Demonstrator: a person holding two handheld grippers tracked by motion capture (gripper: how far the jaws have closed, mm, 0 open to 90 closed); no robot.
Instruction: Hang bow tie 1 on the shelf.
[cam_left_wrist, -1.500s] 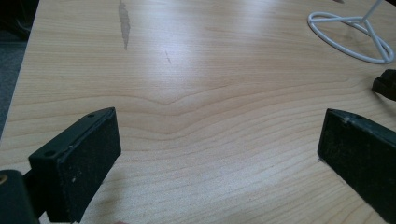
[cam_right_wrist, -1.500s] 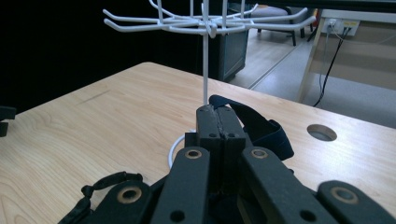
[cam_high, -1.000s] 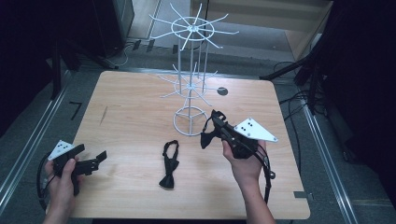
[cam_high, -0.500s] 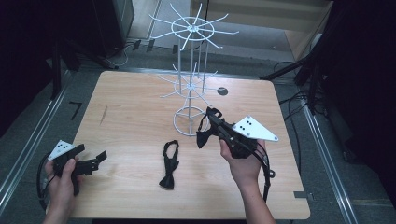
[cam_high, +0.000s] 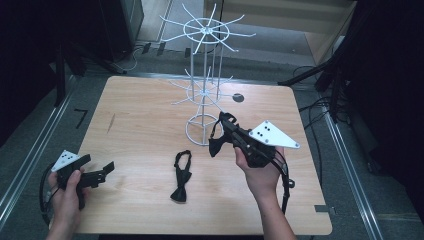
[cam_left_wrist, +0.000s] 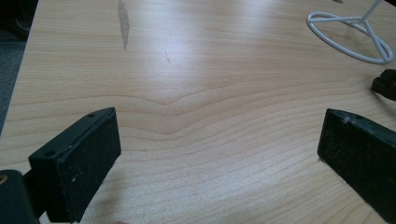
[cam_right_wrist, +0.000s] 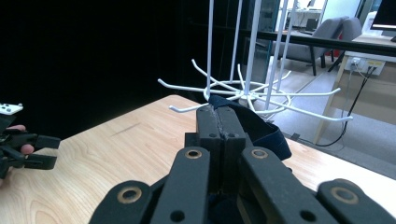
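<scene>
High view: right tongs (cam_high: 221, 121) pinch bow tie (cam_high: 218, 145).

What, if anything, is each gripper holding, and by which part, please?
The right gripper pinches a black bow tie by its neck strap; the left gripper holds nothing.

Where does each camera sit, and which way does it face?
High view: above the person's side, looking forward and down on the table; both forearms, left gripper, right gripper.
Left gripper view: on the left gripper, looking along its open jaws over the table.
Right gripper view: on the right gripper, shut on a bow tie, facing the rack.
Shared: high and right gripper views both show the rack and the left gripper.
</scene>
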